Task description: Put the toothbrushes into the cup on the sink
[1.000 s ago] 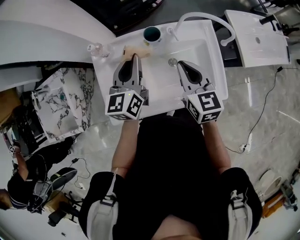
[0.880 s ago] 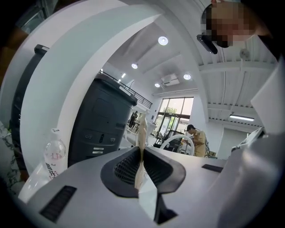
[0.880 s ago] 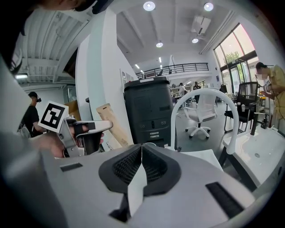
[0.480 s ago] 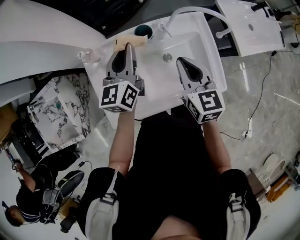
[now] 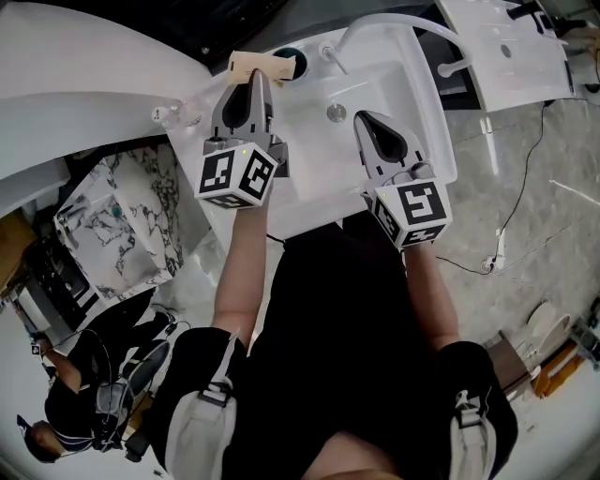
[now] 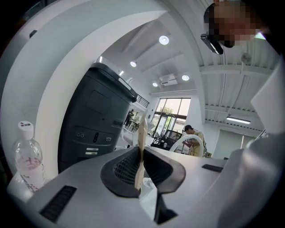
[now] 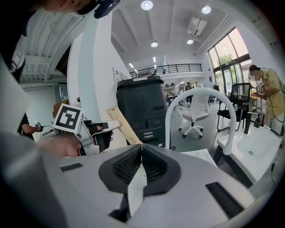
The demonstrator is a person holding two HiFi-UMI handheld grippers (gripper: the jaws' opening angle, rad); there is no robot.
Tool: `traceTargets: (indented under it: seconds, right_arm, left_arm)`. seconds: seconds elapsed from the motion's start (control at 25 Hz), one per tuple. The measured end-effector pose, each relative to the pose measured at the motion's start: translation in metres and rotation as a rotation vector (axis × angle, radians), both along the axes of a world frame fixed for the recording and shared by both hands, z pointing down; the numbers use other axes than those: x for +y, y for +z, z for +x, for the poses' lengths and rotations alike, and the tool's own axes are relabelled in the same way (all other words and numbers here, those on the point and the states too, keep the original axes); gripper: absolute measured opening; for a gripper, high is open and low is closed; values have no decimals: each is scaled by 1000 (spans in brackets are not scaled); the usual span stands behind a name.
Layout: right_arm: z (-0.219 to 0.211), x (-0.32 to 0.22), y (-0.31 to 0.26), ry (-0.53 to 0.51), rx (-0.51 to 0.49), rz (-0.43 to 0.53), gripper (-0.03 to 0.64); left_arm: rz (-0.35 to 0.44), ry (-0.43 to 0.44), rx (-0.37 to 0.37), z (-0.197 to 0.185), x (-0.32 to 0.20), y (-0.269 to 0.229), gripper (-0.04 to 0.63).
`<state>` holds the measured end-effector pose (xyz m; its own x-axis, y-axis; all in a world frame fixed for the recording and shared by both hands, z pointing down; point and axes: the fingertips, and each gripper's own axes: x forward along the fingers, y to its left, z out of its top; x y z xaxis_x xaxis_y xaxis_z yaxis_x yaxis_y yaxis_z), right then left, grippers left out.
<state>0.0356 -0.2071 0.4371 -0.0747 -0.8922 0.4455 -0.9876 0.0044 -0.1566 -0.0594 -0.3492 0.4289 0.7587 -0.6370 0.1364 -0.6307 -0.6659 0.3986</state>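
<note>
My left gripper (image 5: 253, 79) is shut on a flat tan toothbrush pack (image 5: 262, 67), held level at the sink's back left corner. The pack lies across the dark teal cup (image 5: 284, 53) and hides most of it. In the left gripper view the pack (image 6: 141, 147) shows edge-on, pinched between the jaws. My right gripper (image 5: 365, 121) hovers over the white sink basin (image 5: 384, 80), shut with nothing in it. The right gripper view shows the tan pack (image 7: 122, 127) in the left gripper (image 7: 95, 133), off to its left.
A white arched faucet (image 5: 394, 23) rises behind the basin, whose drain (image 5: 336, 112) lies between the grippers. A clear plastic bottle (image 5: 169, 117) stands left of the sink. A second sink (image 5: 506, 47) is at the far right, and a marble-patterned box (image 5: 122, 225) is on the floor at the left.
The left gripper has carried the tan pack farther back, from beside the cup to over it. The right gripper has stayed over the basin, still shut.
</note>
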Motion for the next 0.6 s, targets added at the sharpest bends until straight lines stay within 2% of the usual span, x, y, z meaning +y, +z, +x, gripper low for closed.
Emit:
traceTargets:
  seconds: [0.6]
  right_arm:
    - [9,-8,20,34,-25,-52,31]
  left_arm:
    - [-69,18,-35,16,-18,35,38]
